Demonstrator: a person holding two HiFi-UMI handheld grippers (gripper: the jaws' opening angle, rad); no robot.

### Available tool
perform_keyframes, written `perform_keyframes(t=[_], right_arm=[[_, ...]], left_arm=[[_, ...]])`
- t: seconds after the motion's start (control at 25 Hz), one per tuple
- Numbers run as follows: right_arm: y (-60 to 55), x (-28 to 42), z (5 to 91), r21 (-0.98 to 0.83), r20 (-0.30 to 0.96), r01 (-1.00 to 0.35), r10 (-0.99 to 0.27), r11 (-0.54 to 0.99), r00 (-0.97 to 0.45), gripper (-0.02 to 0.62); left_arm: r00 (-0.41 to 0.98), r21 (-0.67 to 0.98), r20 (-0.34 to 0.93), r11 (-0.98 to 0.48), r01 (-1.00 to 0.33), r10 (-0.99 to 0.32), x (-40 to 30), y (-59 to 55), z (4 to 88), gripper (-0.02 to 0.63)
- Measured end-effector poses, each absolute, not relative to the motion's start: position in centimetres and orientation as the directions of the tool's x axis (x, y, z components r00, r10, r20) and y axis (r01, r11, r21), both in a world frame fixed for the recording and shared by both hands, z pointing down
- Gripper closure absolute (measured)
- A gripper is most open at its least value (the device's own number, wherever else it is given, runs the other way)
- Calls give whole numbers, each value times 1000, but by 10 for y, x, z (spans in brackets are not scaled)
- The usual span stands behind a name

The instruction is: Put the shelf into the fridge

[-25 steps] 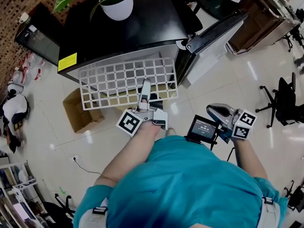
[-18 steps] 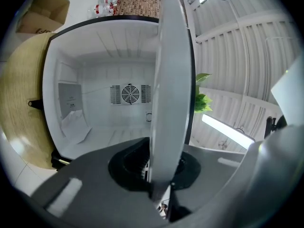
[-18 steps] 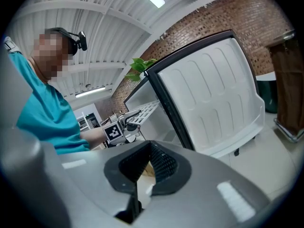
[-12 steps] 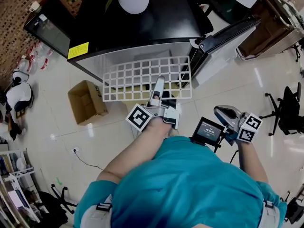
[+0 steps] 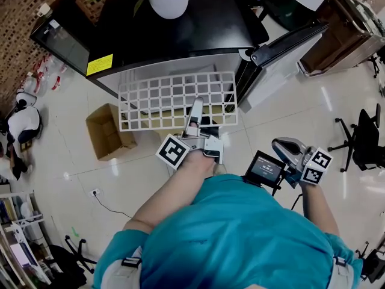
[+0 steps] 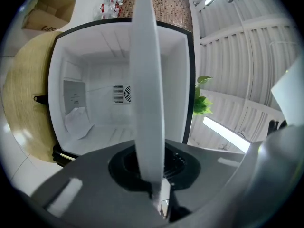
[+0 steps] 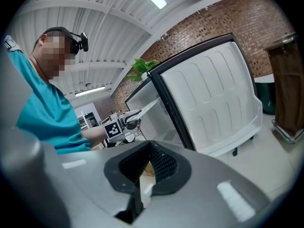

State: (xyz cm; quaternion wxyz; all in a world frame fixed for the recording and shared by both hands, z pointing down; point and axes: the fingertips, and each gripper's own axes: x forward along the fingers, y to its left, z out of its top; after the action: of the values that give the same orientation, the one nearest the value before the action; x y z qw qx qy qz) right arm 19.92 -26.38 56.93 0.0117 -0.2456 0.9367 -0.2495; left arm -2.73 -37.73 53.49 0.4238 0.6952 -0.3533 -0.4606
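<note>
Before one open fridge (image 5: 198, 29), one white shelf (image 6: 147, 80) in the left gripper (image 5: 196, 108).

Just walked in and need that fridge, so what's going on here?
A person holds the white grid shelf by its near edge in the left gripper, jaws shut on it, in front of the open fridge. It isn't inside yet. The right gripper is empty, off to the side.

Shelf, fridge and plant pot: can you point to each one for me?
shelf (image 5: 159, 99), head view, middle of its white grid.
fridge (image 5: 198, 32), head view, its black top.
plant pot (image 5: 170, 5), head view, its white side.
</note>
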Motion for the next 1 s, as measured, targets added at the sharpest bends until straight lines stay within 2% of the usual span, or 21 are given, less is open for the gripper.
perform_keyframes(t=[0.32, 0.72, 1.0], right_arm=[[-260, 206, 573, -470, 104, -458, -468, 754, -877, 594], [-256, 216, 577, -482, 102, -466, -481, 742, -871, 594], [-259, 208, 574, -475, 97, -459, -473, 751, -876, 594]], left_arm=[[304, 918, -311, -367, -151, -901, -33, -390, 553, 594], [308, 885, -377, -438, -160, -873, -26, -391, 529, 590], [320, 895, -350, -416, -164, -880, -30, -390, 541, 592]])
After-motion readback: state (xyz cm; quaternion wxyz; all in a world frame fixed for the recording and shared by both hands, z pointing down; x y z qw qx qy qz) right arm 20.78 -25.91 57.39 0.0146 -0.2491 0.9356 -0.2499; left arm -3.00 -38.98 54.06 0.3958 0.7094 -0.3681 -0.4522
